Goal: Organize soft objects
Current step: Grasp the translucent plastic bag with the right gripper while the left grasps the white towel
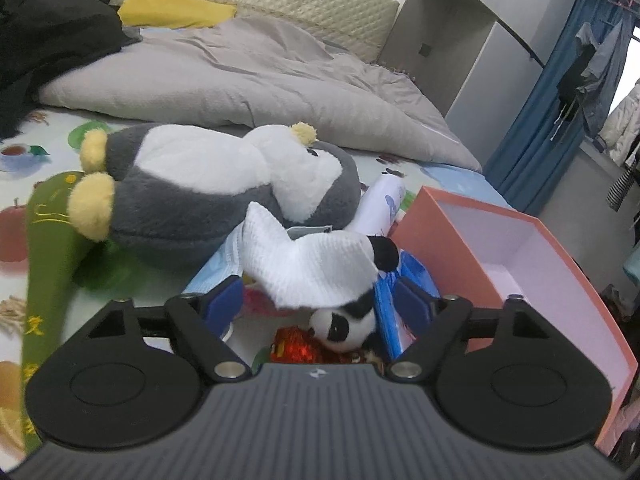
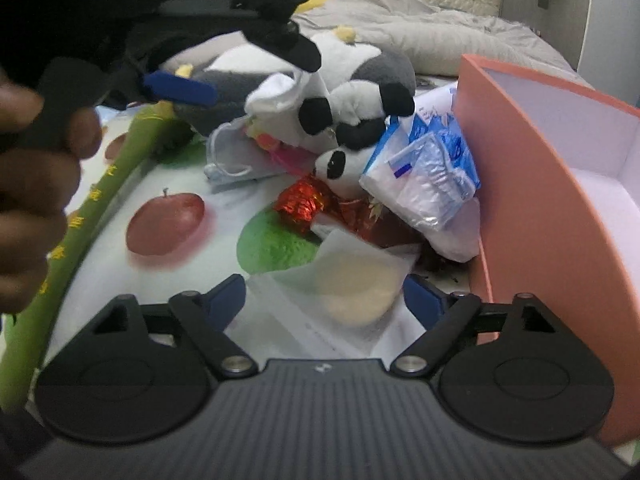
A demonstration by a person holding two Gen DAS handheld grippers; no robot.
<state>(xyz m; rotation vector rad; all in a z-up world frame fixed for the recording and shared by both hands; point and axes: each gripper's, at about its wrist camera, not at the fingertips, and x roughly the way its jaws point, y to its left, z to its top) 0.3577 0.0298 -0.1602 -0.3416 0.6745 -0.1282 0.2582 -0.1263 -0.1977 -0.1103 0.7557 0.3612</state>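
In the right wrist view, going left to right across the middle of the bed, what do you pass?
Green cloth strip → printed red apple → red foil wrapper → clear blue-and-white packet → pink box.

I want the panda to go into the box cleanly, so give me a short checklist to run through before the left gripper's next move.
1. Left gripper open wide enough: ok.
2. Panda plush between its fingers: cannot tell; the white sock covers it.
3. Sock off the panda: not ok, draped over it.
4. Pink box open, beside the pile: ok.
5. Right gripper clear of the panda: ok, open over the translucent bag.
6. Penguin plush out of the way: ok, behind.
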